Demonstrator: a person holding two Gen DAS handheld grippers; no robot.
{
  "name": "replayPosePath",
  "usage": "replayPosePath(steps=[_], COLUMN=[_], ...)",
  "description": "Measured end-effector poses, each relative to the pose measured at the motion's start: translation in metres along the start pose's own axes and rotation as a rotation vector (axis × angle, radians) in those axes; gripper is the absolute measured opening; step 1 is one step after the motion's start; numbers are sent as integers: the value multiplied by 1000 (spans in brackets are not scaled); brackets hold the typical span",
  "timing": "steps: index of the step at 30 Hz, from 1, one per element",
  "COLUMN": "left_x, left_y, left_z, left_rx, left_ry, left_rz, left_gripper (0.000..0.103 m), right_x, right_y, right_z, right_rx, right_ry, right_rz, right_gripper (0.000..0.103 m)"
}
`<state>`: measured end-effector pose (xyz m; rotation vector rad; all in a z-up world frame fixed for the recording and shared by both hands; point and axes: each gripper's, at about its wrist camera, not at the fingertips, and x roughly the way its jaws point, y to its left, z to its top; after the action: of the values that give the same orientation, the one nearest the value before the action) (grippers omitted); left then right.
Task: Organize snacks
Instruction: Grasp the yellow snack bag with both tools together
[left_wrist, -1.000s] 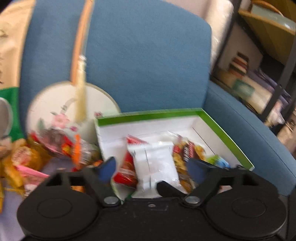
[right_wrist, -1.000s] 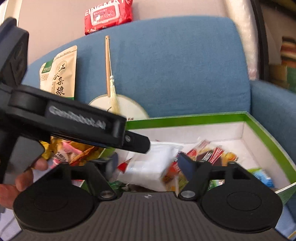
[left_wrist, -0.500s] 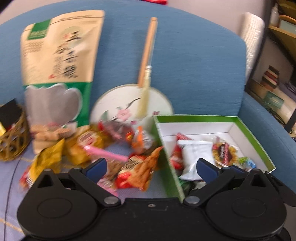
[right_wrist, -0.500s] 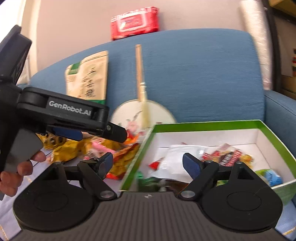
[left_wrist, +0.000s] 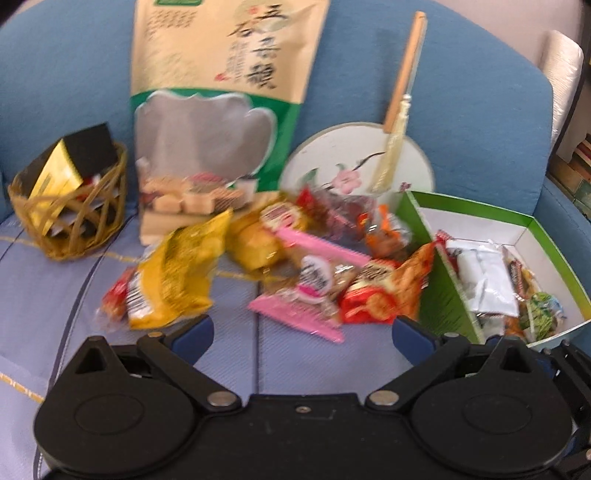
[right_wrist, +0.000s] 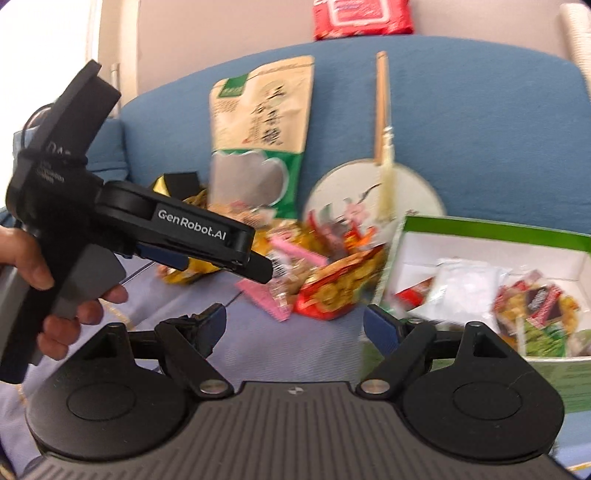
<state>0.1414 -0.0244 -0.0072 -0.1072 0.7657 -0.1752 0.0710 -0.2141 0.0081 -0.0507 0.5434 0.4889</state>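
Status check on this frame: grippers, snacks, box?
Left gripper and right gripper open, empty. Snack pile loose beside green box; white packet inside. Nothing blocking.

A round painted fan (left_wrist: 356, 168) leans against the blue sofa backrest (left_wrist: 469, 110) — a red wipes pack (right_wrist: 360, 16) lies on top of that backrest.

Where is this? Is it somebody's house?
Probably a living room at home. The snacks lie on a blue sofa with a cushioned back, a round painted fan leans against it, and a shelf with books stands to the side.
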Motion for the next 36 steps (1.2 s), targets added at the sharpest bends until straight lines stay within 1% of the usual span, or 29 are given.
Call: replayPosePath(steps=[3,6,9,12,13,15,17,18,20,23,25,27,29,31,32,33,34,36], left_x=[-1,-4,-8,-8,-5,2,11,13,21,36,32,24,12,0,-5,-11,-17,-29], left_y=[18,40,59,76,80,86,91,93,94,96,90,82,68,51,43,38,36,36], left_z=[-12,-17,-10,5,10,20,29,31,34,32,25,16,3,-12,-18,-23,-27,-29], left_rx=[-31,-62,-82,-94,-99,-107,-119,-133,-150,-146,-101,-64,-20,31,49,53,40,-16], left_ry=[-5,-13,-34,-72,-76,-59,-41,-41,-26,26,24,34,57,79,87,92,90,53], left_rz=[27,60,115,164,159,137,95,86,79,92,68,18,-42,-94,-120,-142,-163,-188], left_gripper=[103,103,103,103,103,103,103,103,103,102,94,86,84,85,89,98,103,103], right_x=[8,15,20,22,23,24,26,26,27,28,27,26,25,25,25,26,26,27], right_y=[13,21,27,28,28,27,26,25,23,22,22,22,22,23,23,24,24,23], right_z=[-2,-5,-8,-11,-12,-13,-13,-14,-13,-13,-12,-11,-11,-11,-12,-12,-13,-13], right_rx=[-52,-71,-76,-60,-53,-41,-28,-21,-11,-2,6,20,34,48,56,66,75,97], right_ry=[22,41,59,77,83,90,96,97,99,100,97,96,101,114,122,131,139,152], right_rz=[13,36,59,78,80,82,83,82,81,80,89,104,121,143,158,173,184,205], right_gripper=[103,103,103,103,103,103,103,103,103,103,103,103,103,103,103,103,103,103])
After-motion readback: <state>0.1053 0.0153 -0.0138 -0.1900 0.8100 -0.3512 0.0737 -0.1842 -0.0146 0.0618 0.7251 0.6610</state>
